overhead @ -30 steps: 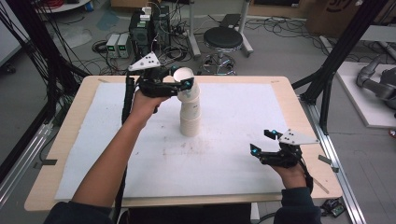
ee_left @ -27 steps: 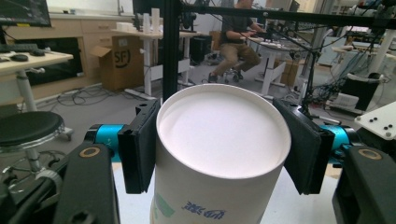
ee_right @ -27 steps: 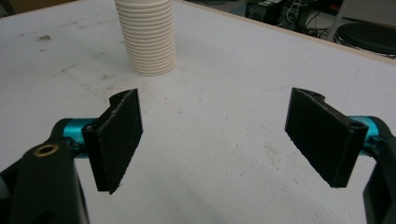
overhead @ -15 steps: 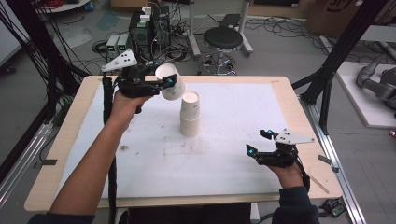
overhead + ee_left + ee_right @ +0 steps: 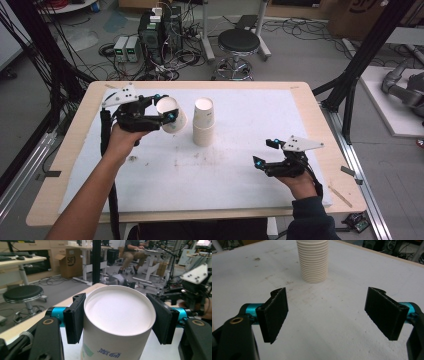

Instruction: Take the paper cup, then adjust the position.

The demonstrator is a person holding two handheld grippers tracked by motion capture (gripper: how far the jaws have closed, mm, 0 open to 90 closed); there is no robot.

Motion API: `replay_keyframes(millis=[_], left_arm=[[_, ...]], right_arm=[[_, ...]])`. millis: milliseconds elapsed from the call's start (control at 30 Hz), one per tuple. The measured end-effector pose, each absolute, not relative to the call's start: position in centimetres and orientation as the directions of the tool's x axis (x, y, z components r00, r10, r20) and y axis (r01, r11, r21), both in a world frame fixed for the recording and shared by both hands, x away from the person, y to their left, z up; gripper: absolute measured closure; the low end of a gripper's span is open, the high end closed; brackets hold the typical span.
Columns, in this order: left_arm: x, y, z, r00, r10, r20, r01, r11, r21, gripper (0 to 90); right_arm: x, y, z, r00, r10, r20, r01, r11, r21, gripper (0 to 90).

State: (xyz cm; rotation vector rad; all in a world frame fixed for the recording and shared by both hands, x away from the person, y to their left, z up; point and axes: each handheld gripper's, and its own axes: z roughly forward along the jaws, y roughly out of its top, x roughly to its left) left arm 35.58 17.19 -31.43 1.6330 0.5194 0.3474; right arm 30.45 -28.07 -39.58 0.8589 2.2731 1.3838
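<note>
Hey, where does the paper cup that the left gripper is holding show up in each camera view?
High view: the held cup lies tilted at upper left of the table, left of the cup stack.
Left gripper view: it sits at centre, clamped between the two black jaws.
Right gripper view: I can't find it there; the ribbed stack stands at top centre.
Shared landmark: the white table mat, seen in all three views.

Bright, even indoor light; soft shadows, slightly blurry frames.

Cup stack stood mid-table, lone cup just left of it, stool on the floor beyond the far edge.
</note>
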Motion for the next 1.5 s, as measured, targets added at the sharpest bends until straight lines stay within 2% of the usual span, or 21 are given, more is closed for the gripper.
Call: replay_keyframes(millis=[700,1133,1500], left_arm=[[34.0,16.6,-34.8,0.877,0.471,-0.099,0.174,-0.12,0.977,35.6],[33.0,14.1,-36.3,0.924,0.37,-0.09,0.161,-0.165,0.973,35.7],[32.1,11.6,-37.3,0.954,0.28,-0.104,0.159,-0.181,0.971,35.7]], right_arm=[[32.2,-23.9,-38.9,-0.843,0.536,0.049,0.287,0.372,0.883,19.2],[31.4,-21.5,-39.4,-0.895,0.446,0.033,0.226,0.387,0.894,19.3],[31.1,-20.3,-39.7,-0.925,0.375,0.062,0.215,0.382,0.899,19.3]])
